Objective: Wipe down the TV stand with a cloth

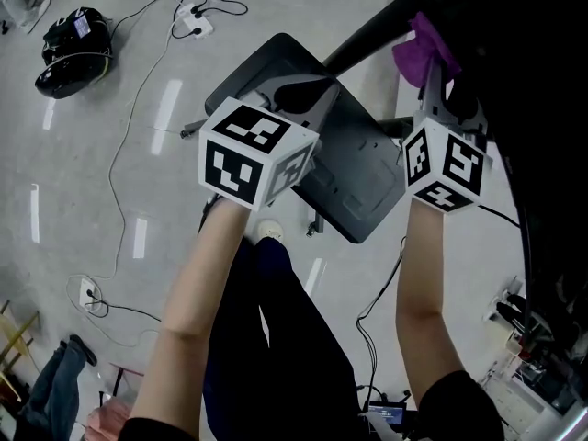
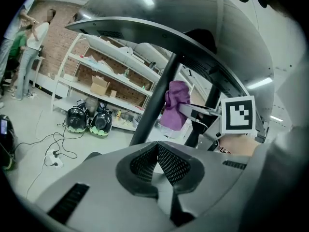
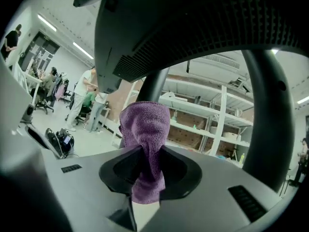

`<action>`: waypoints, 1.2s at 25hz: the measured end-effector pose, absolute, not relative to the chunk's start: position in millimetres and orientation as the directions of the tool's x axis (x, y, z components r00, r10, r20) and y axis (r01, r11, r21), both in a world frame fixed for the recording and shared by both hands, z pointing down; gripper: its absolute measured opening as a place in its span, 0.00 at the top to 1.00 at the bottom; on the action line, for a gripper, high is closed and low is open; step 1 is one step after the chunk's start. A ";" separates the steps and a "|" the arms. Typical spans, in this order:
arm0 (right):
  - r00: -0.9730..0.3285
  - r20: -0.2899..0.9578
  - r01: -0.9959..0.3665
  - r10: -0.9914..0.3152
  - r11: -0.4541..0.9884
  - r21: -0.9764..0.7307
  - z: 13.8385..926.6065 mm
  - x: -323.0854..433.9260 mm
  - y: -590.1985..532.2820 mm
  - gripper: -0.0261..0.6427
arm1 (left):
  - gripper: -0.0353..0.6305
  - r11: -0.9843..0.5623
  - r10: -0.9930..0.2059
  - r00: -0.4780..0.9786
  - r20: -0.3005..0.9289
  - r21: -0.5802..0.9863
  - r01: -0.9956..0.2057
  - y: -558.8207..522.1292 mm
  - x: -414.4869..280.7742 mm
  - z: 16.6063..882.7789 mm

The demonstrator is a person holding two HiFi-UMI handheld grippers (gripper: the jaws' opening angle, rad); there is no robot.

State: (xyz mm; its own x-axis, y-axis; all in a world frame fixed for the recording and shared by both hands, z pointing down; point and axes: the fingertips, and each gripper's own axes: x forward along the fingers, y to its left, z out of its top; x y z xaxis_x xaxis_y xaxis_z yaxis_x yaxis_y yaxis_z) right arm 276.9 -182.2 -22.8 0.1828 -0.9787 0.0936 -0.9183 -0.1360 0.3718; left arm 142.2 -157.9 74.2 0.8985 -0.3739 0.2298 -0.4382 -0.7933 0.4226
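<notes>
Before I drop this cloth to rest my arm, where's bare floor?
Bare grey floor lies left of the thin dark cable, below the black bulky device. The flat dark stand base is bare too. Crowded: the white power strip with cords above, cluttered gear lower right.

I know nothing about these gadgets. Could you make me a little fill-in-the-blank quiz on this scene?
1. The right gripper is shut on a ____ cloth.
2. The left gripper has its jaws ____, with nothing between them.
3. The TV stand's pole is ____ in colour.
Missing words: purple; shut; black.
</notes>
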 end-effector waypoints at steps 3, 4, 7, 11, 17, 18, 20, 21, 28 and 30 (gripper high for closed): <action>0.181 0.062 -0.921 -0.982 -0.147 0.360 -36.4 279.1 -195.2 0.80 | 0.94 -0.789 -0.379 0.899 0.221 0.430 -0.439 -160.9 142.2 75.5; 0.177 0.057 -0.922 -0.983 -0.146 0.359 -38.8 278.7 -199.2 0.80 | 0.94 -0.786 -0.378 0.898 0.223 0.435 -0.439 -160.8 142.4 77.7; 0.157 0.062 -0.922 -0.986 -0.123 0.366 -37.9 272.8 -209.2 0.80 | 0.94 -0.782 -0.369 0.900 0.234 0.446 -0.436 -159.2 144.6 84.8; 0.139 0.085 -0.910 -0.987 -0.093 0.404 -25.1 265.0 -214.1 0.80 | 0.94 -0.784 -0.360 0.901 0.242 0.444 -0.433 -158.3 148.0 89.3; 0.133 0.126 -0.915 -0.983 -0.073 0.398 0.0 267.0 -216.9 0.80 | 0.94 -0.773 -0.368 0.896 0.249 0.453 -0.444 -162.0 144.5 97.7; 0.133 0.133 -0.916 -0.982 -0.070 0.395 4.4 267.1 -216.9 0.80 | 0.94 -0.770 -0.369 0.895 0.251 0.457 -0.446 -162.5 143.7 99.9; 0.132 0.150 -0.918 -0.980 -0.064 0.390 13.9 265.9 -216.8 0.80 | 0.94 -0.763 -0.368 0.894 0.254 0.467 -0.447 -163.0 142.5 103.6; 0.130 0.159 -0.920 -0.979 -0.059 0.386 19.2 265.0 -216.7 0.80 | 0.94 -0.760 -0.366 0.895 0.254 0.473 -0.445 -163.0 142.3 104.6; 0.126 0.229 -0.927 -0.965 -0.032 0.373 60.7 259.2 -214.6 0.80 | 0.94 -0.760 -0.356 0.900 0.251 0.482 -0.435 -159.0 141.9 108.3; 0.127 0.249 -0.930 -0.960 -0.028 0.367 73.7 258.9 -214.0 0.80 | 0.94 -0.758 -0.355 0.901 0.251 0.486 -0.434 -157.1 140.3 110.2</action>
State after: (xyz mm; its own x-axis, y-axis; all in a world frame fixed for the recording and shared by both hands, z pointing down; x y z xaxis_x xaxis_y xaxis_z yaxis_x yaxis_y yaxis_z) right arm 258.9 -214.0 73.7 0.1268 -0.9601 0.2492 -0.9298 -0.0276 0.3670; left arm 140.3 -157.1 110.2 0.9008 -0.3546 0.2508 -0.4340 -0.7585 0.4862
